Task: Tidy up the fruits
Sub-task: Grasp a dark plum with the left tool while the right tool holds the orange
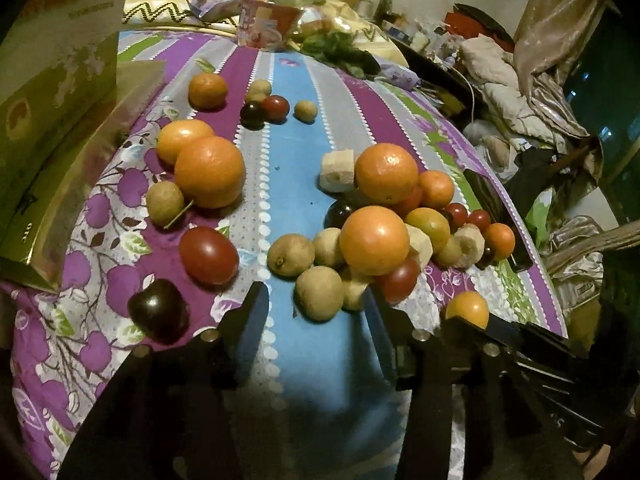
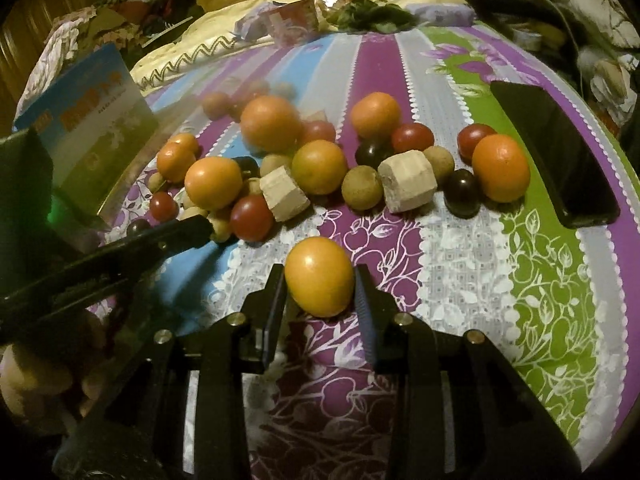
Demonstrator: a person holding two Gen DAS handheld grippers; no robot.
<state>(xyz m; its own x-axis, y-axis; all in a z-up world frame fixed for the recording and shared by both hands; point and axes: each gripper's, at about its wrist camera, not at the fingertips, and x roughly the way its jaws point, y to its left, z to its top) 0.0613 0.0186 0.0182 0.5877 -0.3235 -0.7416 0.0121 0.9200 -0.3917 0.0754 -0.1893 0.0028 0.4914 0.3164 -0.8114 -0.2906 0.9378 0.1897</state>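
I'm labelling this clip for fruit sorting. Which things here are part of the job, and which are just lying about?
Part of the job:
- small orange, between the right tongs
- large oranges
- red tomatoes
- brown longans
- dark cherries
- left tongs, open

Lying about:
- black phone
- green box
- leafy greens
- striped bedsheet
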